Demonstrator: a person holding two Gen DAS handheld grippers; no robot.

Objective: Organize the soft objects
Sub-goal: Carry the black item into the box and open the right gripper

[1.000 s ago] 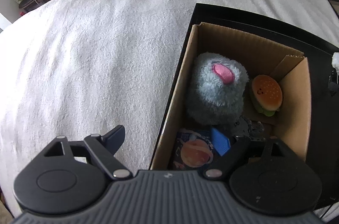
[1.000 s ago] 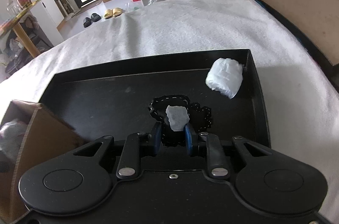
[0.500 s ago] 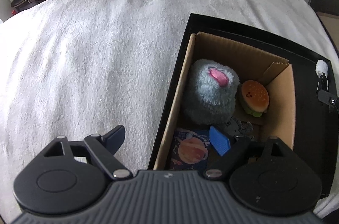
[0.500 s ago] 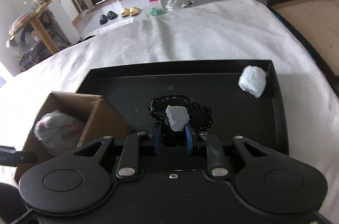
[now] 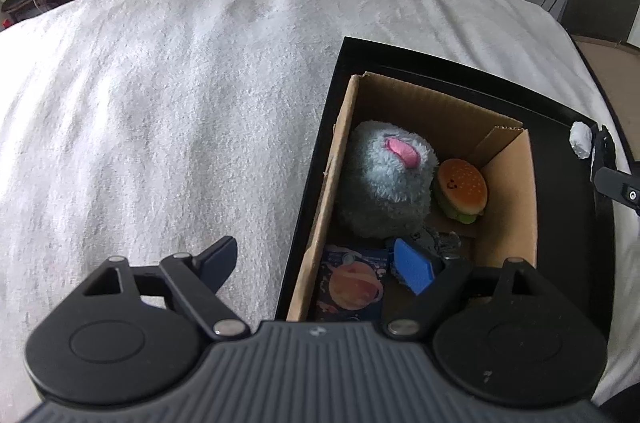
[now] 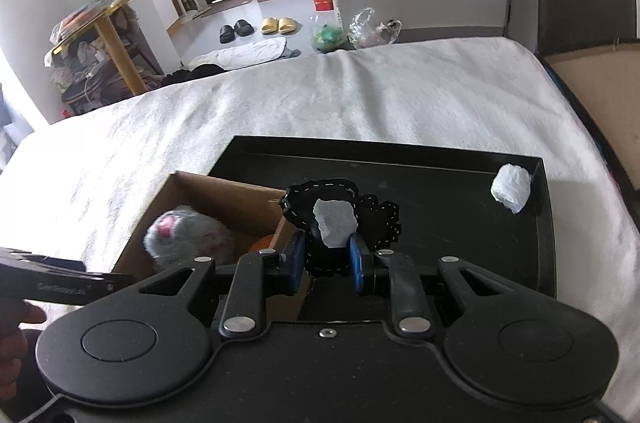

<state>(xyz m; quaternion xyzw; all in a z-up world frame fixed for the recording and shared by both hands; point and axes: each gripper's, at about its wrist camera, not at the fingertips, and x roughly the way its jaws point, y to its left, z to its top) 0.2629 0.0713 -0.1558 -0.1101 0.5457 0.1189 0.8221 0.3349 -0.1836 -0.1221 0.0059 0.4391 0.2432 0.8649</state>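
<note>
The black fabric piece (image 6: 340, 219), with white stitched edging and a pale patch, is clamped in the right gripper (image 6: 329, 263) above the black tray (image 6: 548, 263), near the cardboard box (image 6: 224, 195). It appears light and limp; grip bunched fabric, not an edge. A white wad (image 6: 511, 187) lies in the tray corner. The left gripper (image 5: 332, 263) hovers with fingers apart over the box edge, on the bed (image 5: 160, 103).

We see a big bed (image 5: 168, 111) with a fluffy white blanket (image 6: 360, 95) all over it. A flat black tray (image 6: 440, 183) lies right on the blanket, near the right side of the bed. A brown cardboard box (image 5: 516, 191) stands on the tray, filling its left part. A small white lump (image 6: 511, 187) sits in the tray's far right corner
</note>
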